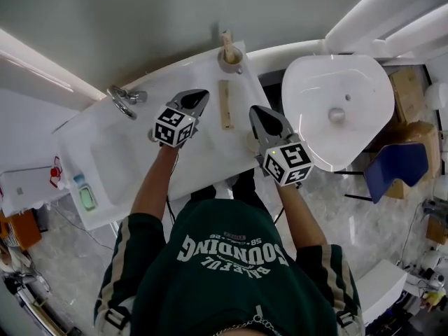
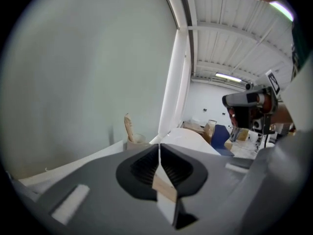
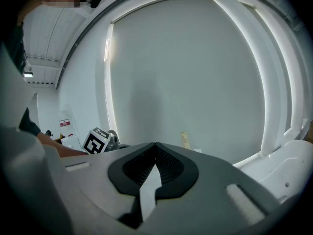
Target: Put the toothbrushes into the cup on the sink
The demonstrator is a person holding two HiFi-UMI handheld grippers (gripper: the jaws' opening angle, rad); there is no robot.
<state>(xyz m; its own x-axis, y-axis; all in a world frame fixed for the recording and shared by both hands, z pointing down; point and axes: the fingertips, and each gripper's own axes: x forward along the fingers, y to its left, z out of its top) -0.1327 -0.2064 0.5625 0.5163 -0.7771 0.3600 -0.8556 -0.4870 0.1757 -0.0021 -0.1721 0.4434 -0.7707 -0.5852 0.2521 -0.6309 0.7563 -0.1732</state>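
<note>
While the person in the dark green sweatshirt with white lettering (image 1: pixel 231 257) is leaning over the long white tabletop (image 1: pixel 210 149), both tools are hanging just above its bare middle stretch. The left tool (image 1: pixel 198 98) is showing its grey jaws pressed together in a thin line, with nothing gripped between them. The right tool (image 1: pixel 260 117) is looking the same: jaws meeting, nothing in its hold.

A flat light wooden toothbrush (image 1: pixel 225 104) is lying on the tabletop between the two tools, touching neither, its length pointing toward the back edge. Just beyond it, at that back edge by the plain grey wall (image 1: pixel 140 19), a pale round cup (image 1: pixel 233 61) is standing upright. A second wooden toothbrush (image 1: pixel 227 42) is sticking up out of the cup, leaning a little.

Further left, a shallow rectangular basin (image 1: pixel 115 163) is sitting sunk into the tabletop, with a chrome tap (image 1: pixel 124 101) reaching over its back rim. A small green block (image 1: pixel 87 199) is resting near the tabletop's far left end.

Off the right end, a large white rounded bowl with a drain hole (image 1: pixel 315 89) is sitting close beside the tabletop. Past it, a blue chair (image 1: pixel 395 165) and brown cardboard boxes (image 1: pixel 408 93) are standing on the grey marbled floor (image 1: pixel 336 208). Broad white curved bands (image 1: pixel 392 12) are glowing along the wall above.
</note>
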